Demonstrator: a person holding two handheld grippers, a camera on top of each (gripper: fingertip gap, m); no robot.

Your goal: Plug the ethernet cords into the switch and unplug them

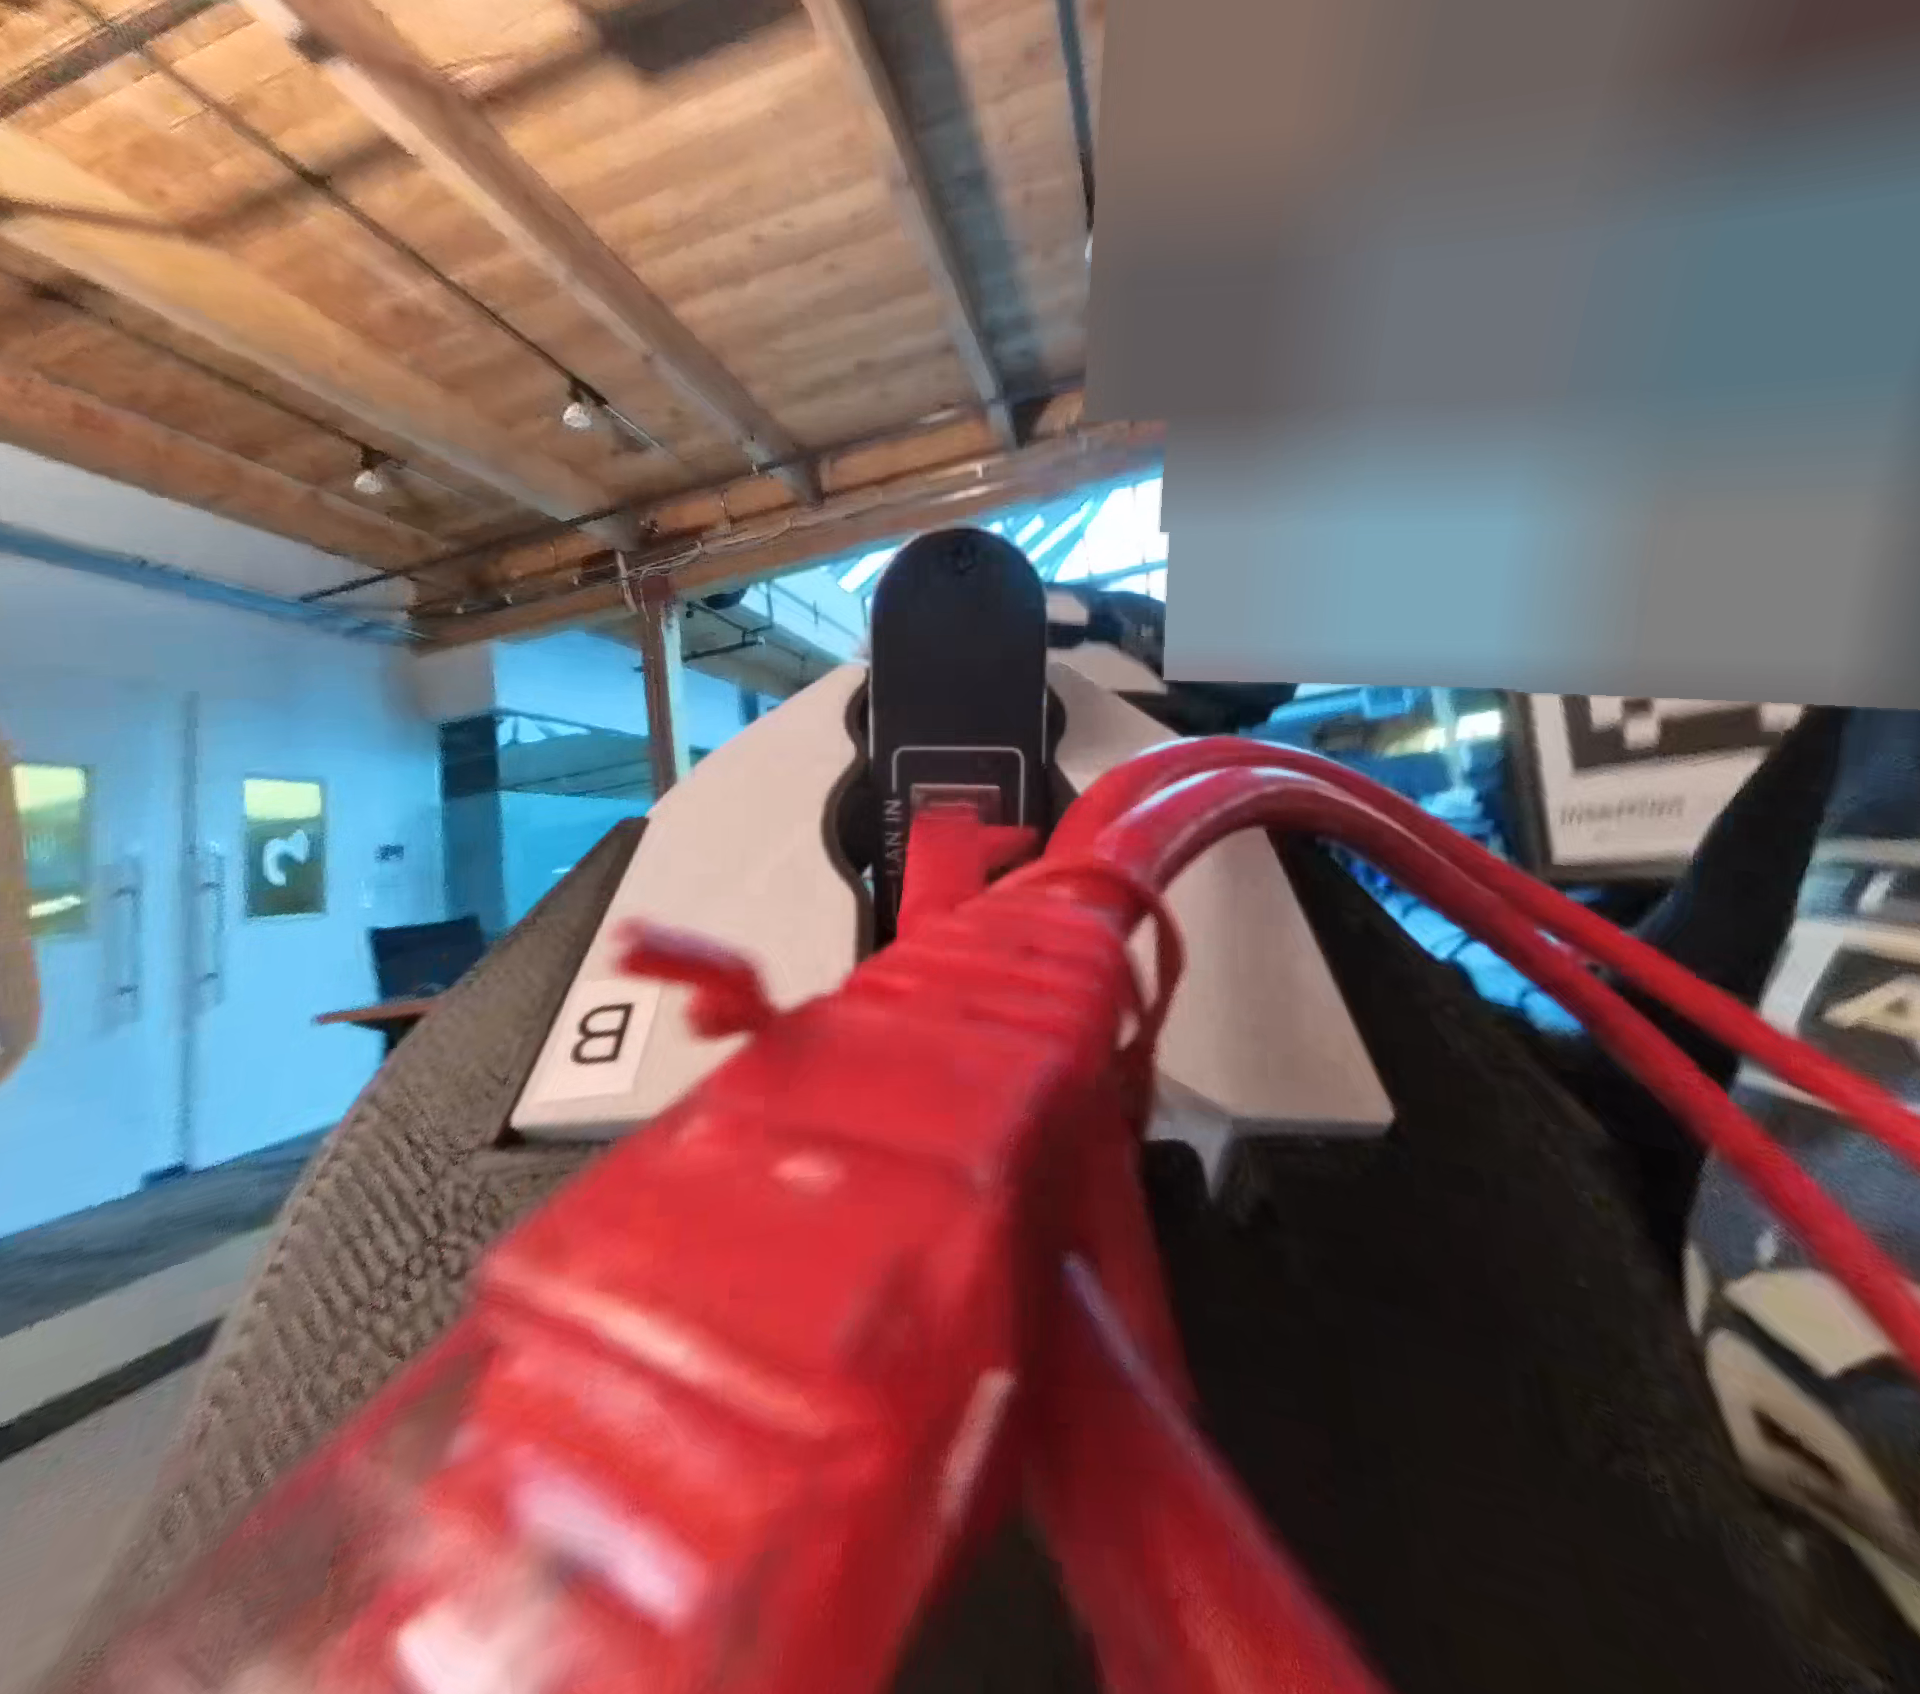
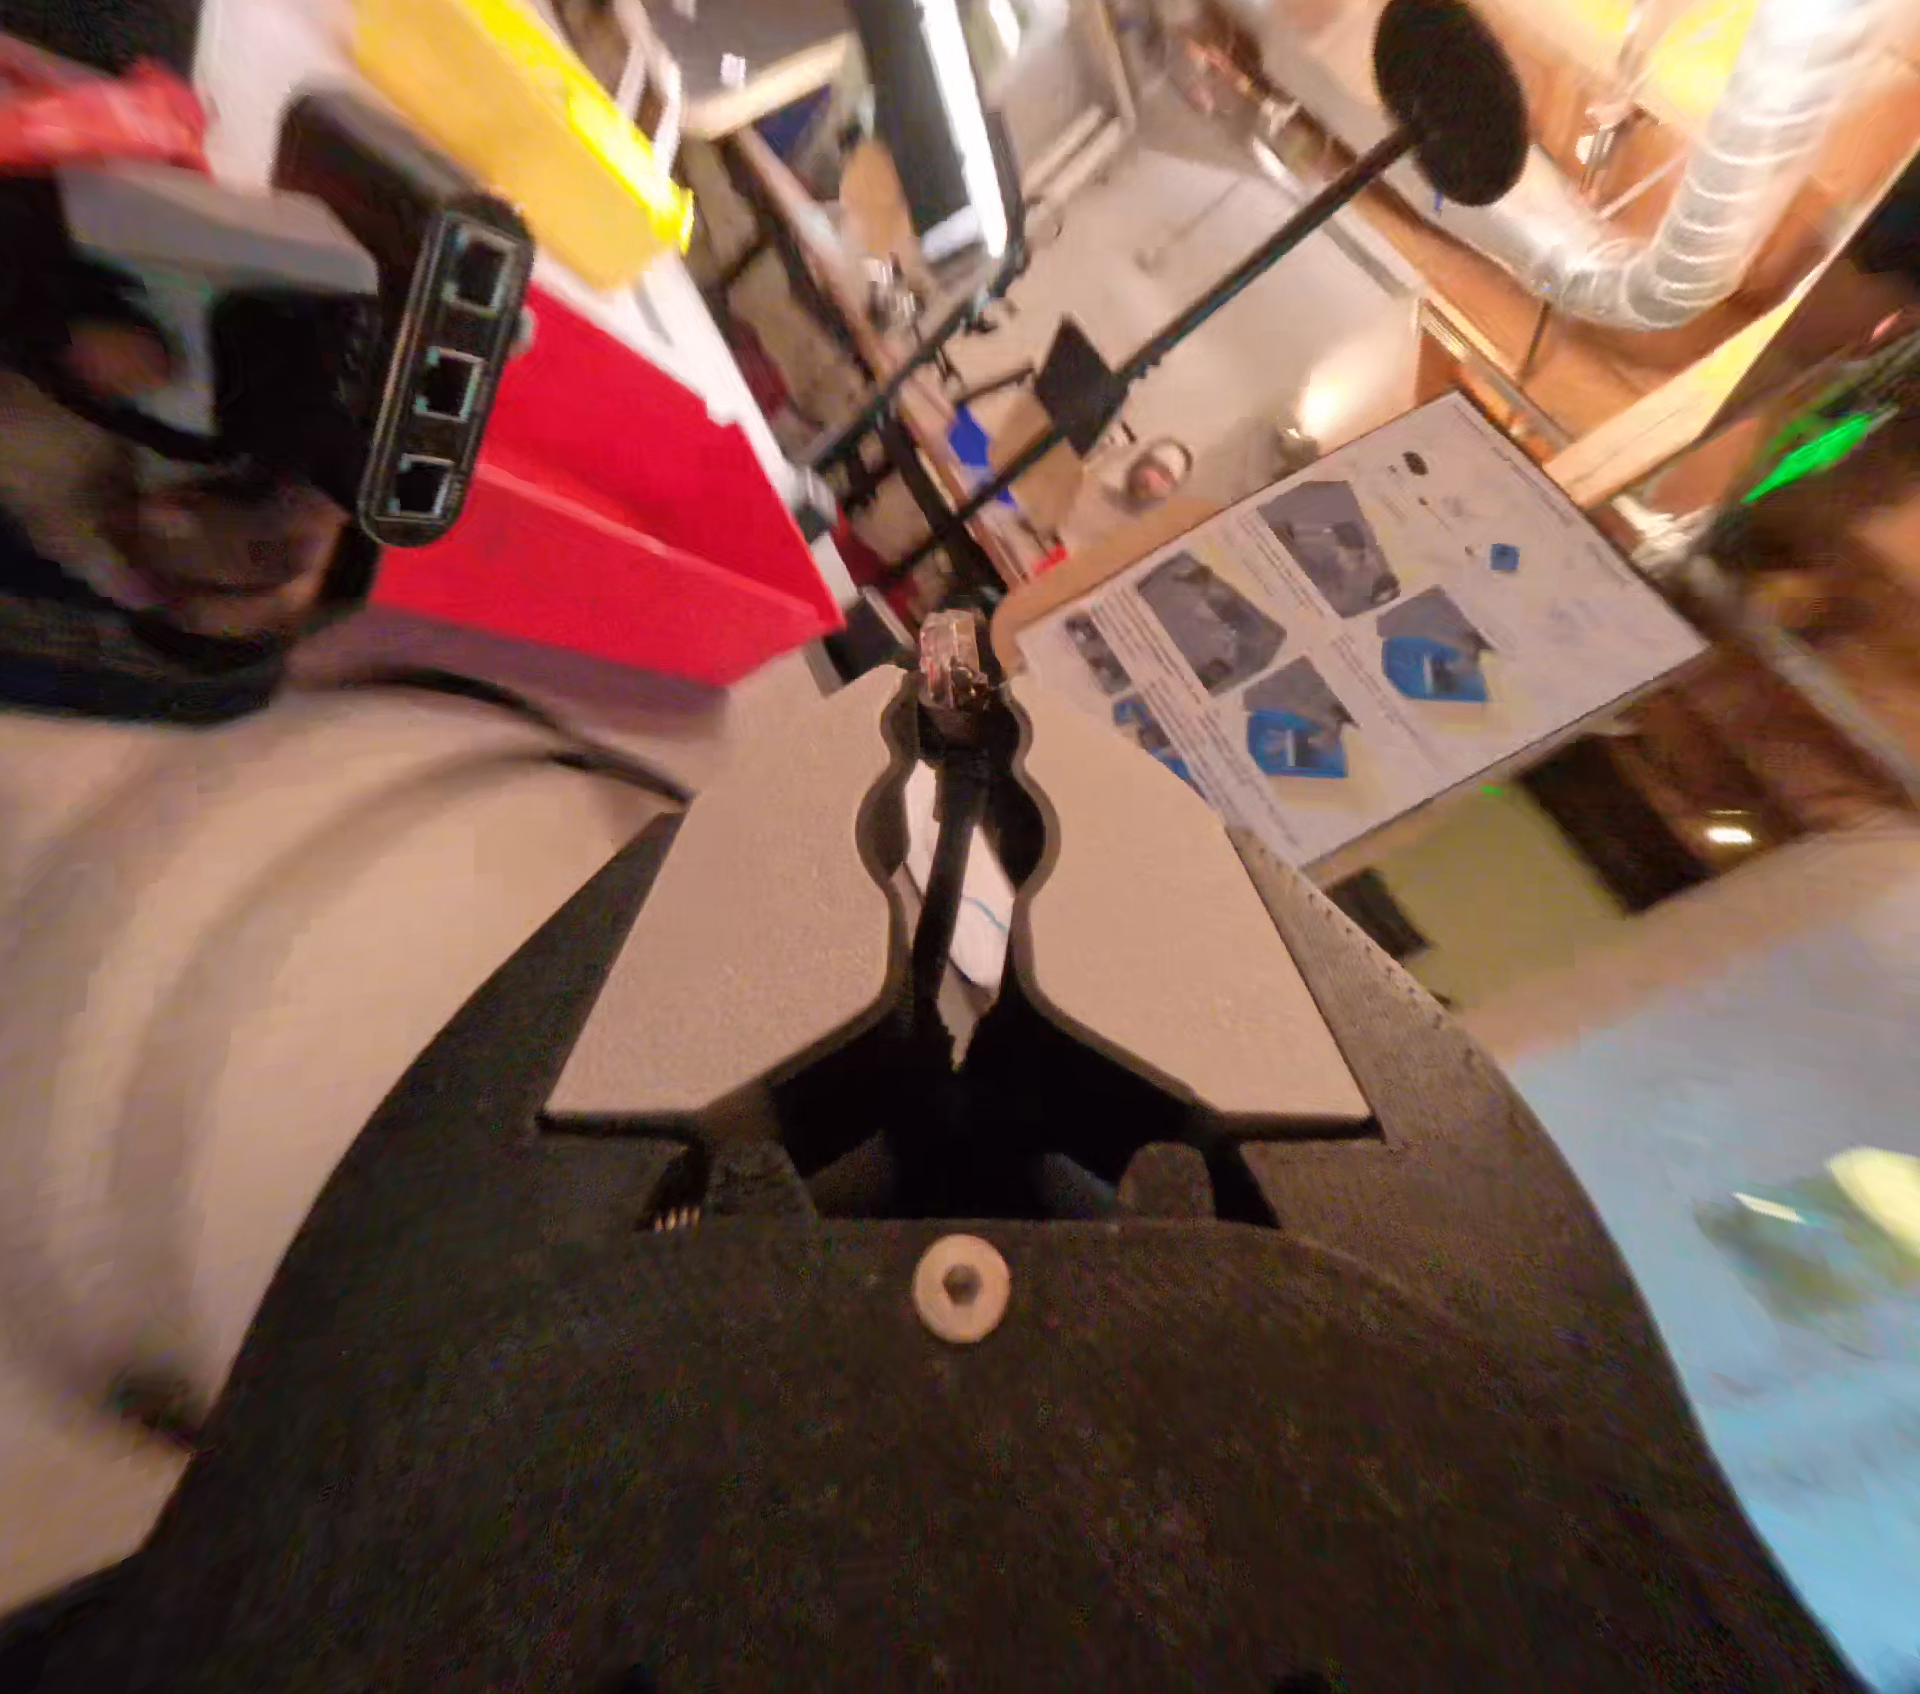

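The left gripper [image 1: 958,709] is clamped on the black switch [image 1: 958,668], which stands up between its pale finger pads [image 1: 748,823] at the centre of the left wrist view and points toward the wooden ceiling [image 1: 520,138] at 11 o'clock. A red ethernet cord [image 1: 935,1021] is plugged into the port on the switch's near face, its boot running down toward 7 o'clock as a large blurred mass close to the lens. Thin red cable loops [image 1: 1455,855] arch away from the switch toward 4 o'clock. In the right wrist view, the right gripper [image 2: 954,699] is closed on a black ethernet cord [image 2: 948,855], which runs up the narrow slot between its grey pads [image 2: 748,896]; the cord's clear plug [image 2: 951,652] sticks out just past the fingertips at the centre of the frame. The same switch [image 2: 436,377] appears at 9 o'clock in this view, held by the other gripper [image 2: 187,314], with three open ports stacked in a row on its end face and well apart from the clear plug. Red bins [image 2: 623,501] and a yellow bin [image 2: 509,106] lie behind it toward 10 o'clock, and a printed sheet with pictures [image 2: 1351,605] lies at 2 o'clock. The background is motion-blurred.
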